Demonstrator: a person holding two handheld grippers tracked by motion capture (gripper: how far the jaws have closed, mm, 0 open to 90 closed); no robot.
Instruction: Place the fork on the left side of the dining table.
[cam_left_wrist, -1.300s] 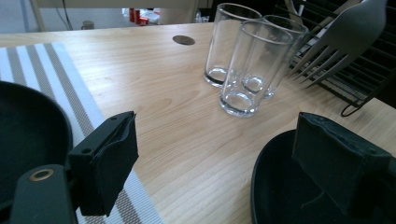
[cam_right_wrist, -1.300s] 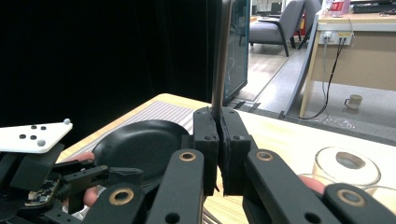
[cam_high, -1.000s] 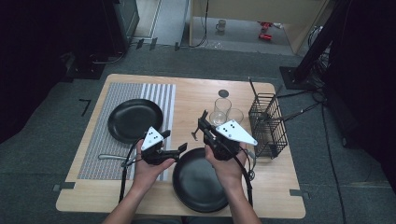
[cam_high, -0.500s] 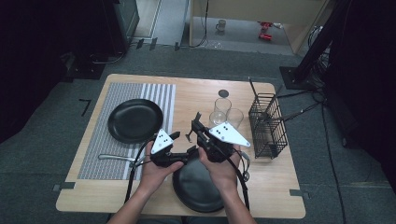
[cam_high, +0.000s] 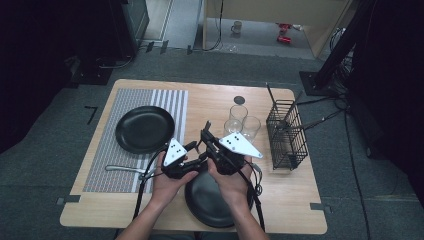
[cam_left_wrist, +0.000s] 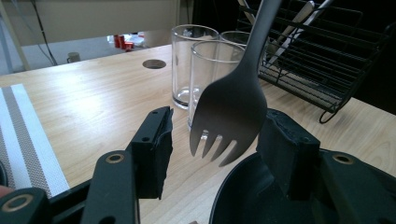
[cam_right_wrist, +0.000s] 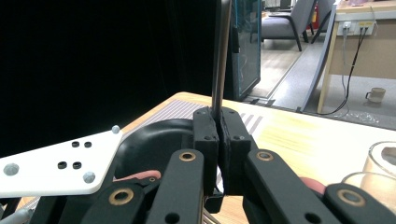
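Observation:
My right gripper (cam_right_wrist: 218, 125) is shut on the handle of a metal fork (cam_right_wrist: 220, 56), which stands upright between its pads. In the left gripper view the fork (cam_left_wrist: 233, 105) hangs tines down between the jaws of my left gripper (cam_left_wrist: 220, 148). Those jaws have just been closing around the fork's head. The left pad still stands apart from it, and the right pad is close beside its edge. In the high view my left gripper (cam_high: 196, 152) and right gripper (cam_high: 205, 134) meet above the near black plate (cam_high: 215, 202).
A second black plate (cam_high: 145, 129) lies on the striped placemat (cam_high: 107, 155), with a utensil (cam_high: 122, 169) near the mat's front. Several clear glasses (cam_high: 239, 120) stand beside a black wire rack (cam_high: 286, 132) at the right. The glasses (cam_left_wrist: 205, 70) are just behind the fork.
The two hands have come together over the near plate. My left gripper moved right to the fork's head, and its jaws have narrowed around it. The right gripper still holds the fork.

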